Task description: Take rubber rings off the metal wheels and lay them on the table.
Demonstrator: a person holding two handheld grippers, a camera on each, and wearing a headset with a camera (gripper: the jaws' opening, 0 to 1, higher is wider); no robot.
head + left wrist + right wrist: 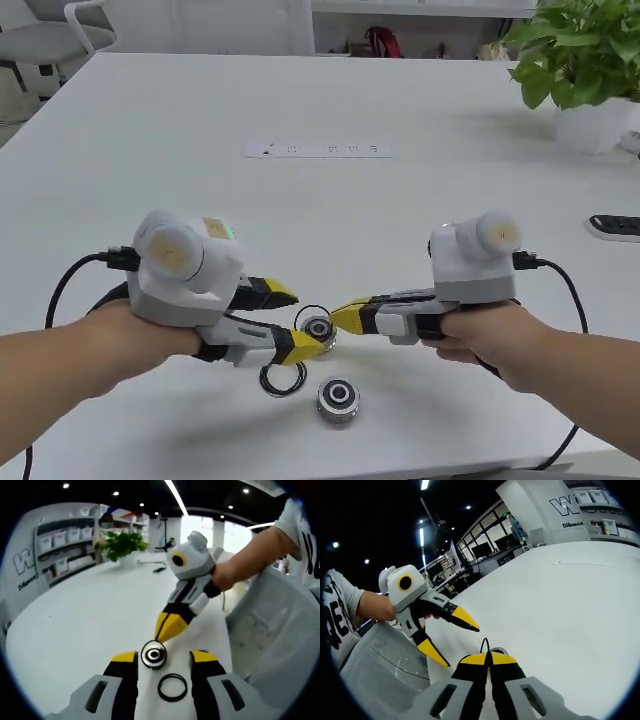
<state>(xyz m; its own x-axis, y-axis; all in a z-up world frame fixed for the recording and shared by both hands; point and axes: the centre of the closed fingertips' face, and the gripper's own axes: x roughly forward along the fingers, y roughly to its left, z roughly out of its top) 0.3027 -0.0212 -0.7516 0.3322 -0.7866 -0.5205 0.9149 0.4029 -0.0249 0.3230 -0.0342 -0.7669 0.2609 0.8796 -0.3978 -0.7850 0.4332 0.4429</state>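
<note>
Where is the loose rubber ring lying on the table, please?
In the head view, the loose rubber ring lies flat on the table just below the left gripper, up-left of the nearer metal wheel.

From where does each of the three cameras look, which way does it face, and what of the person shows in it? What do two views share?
Head view: on the person's head, facing forward and down at the table; both forearms, left gripper, right gripper.
Left gripper view: on the left gripper, facing along its open jaws at the metal wheel; the other arm.
Right gripper view: on the right gripper, facing along shut jaws pinching a rubber ring; arm, shirt.
Shared: head and left gripper views both show the loose ring.
</note>
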